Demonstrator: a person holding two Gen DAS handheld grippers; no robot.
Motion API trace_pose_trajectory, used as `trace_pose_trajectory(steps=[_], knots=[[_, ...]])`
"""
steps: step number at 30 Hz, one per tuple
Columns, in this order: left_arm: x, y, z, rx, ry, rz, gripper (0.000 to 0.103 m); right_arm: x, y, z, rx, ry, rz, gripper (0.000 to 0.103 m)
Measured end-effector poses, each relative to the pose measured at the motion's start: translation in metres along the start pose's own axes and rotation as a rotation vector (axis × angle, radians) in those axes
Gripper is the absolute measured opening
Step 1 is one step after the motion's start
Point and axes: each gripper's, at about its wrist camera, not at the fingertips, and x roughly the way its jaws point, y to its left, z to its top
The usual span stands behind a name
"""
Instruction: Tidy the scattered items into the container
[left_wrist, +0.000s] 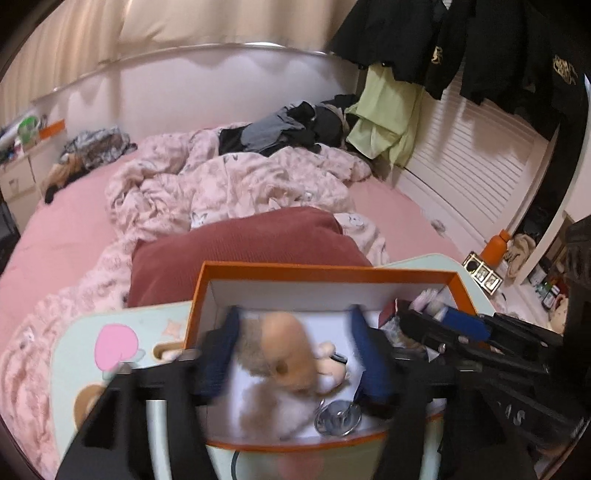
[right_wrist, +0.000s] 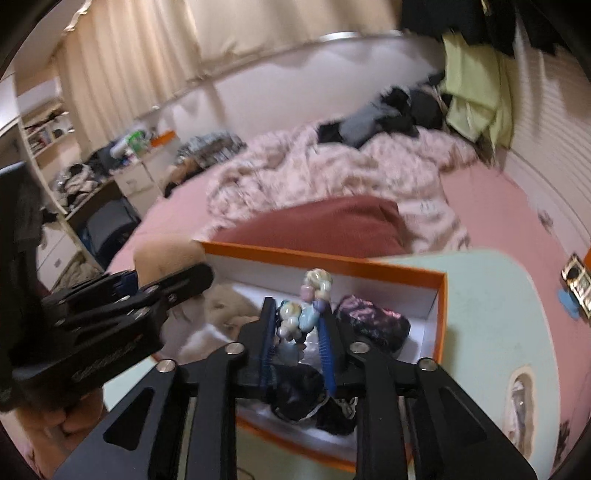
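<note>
- left gripper (left_wrist: 291, 354) poised over orange box (left_wrist: 325, 268), blue fingers spread wide either side of a blurred plush toy (left_wrist: 284, 354); whether actually gripped, impossible to tell.
- right gripper (right_wrist: 297, 328) closed on pastel bead charm (right_wrist: 301, 314), low above box interior.
- dark floral pouch (right_wrist: 373, 321) at 3 o'clock of charm, inside box.
- box set on pale green table (right_wrist: 491, 317), red cushion (left_wrist: 240, 243) at 12 o'clock.
</note>
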Motion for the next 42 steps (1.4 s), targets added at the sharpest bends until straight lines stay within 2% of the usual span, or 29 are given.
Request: trace_pose_trajectory(steps=[1, 2, 3, 5, 6, 8, 10, 12, 15, 19, 22, 26, 28, 31, 33, 39, 42], knots=[[-0.002, 0.003, -0.005, -0.002, -0.008, 0.009, 0.081, 0.001, -0.003, -0.002, 0.014, 0.000, -0.015, 0.033], [-0.003, 0.007, -0.010, 0.000, -0.011, 0.033, 0.081, -0.001, -0.005, -0.004, 0.022, -0.004, -0.027, 0.041], [-0.003, 0.010, -0.015, 0.001, -0.006, 0.054, 0.081, -0.004, -0.007, -0.007, 0.028, -0.015, -0.035, 0.052], [-0.006, 0.015, -0.022, -0.003, -0.007, 0.085, 0.082, -0.015, -0.009, -0.014, 0.031, -0.056, -0.041, 0.065], [-0.007, 0.019, -0.025, -0.014, 0.001, 0.086, 0.082, -0.019, -0.009, -0.017, 0.027, -0.075, -0.044, 0.067], [-0.006, 0.029, -0.034, -0.064, 0.037, 0.060, 0.081, -0.023, -0.008, -0.020, 0.005, -0.098, -0.061, 0.067], [-0.004, 0.037, -0.045, -0.118, 0.059, 0.034, 0.082, -0.018, -0.009, -0.019, -0.015, -0.085, -0.081, 0.067], [-0.005, 0.045, -0.055, -0.171, 0.051, -0.007, 0.082, -0.012, -0.013, -0.016, -0.027, -0.084, -0.075, 0.067], [-0.004, 0.048, -0.063, -0.214, 0.078, -0.010, 0.082, -0.005, -0.012, -0.012, -0.060, -0.091, -0.095, 0.067], [-0.002, 0.045, -0.072, -0.147, 0.072, 0.103, 0.082, 0.005, -0.011, -0.006, -0.124, -0.104, -0.124, 0.067], [-0.002, 0.046, -0.074, -0.145, 0.052, 0.087, 0.082, 0.007, -0.017, -0.001, -0.114, -0.109, -0.121, 0.067], [-0.001, 0.047, -0.063, -0.115, -0.014, 0.132, 0.082, 0.002, -0.018, -0.004, -0.085, -0.107, -0.093, 0.067], [0.006, 0.052, -0.057, -0.105, -0.016, 0.162, 0.082, 0.002, -0.012, -0.008, -0.111, -0.100, -0.103, 0.067], [0.016, 0.072, -0.048, -0.175, -0.002, 0.150, 0.082, 0.006, -0.009, -0.011, -0.127, -0.097, -0.125, 0.067], [0.019, 0.085, -0.040, -0.203, -0.001, 0.198, 0.082, 0.010, -0.007, -0.011, -0.141, -0.103, -0.135, 0.067], [0.028, 0.089, -0.018, -0.090, 0.004, 0.357, 0.082, 0.029, 0.012, -0.005, -0.217, -0.097, -0.193, 0.067], [0.027, 0.100, -0.015, -0.122, 0.017, 0.332, 0.080, 0.037, 0.019, -0.003, -0.240, -0.100, -0.215, 0.067]])
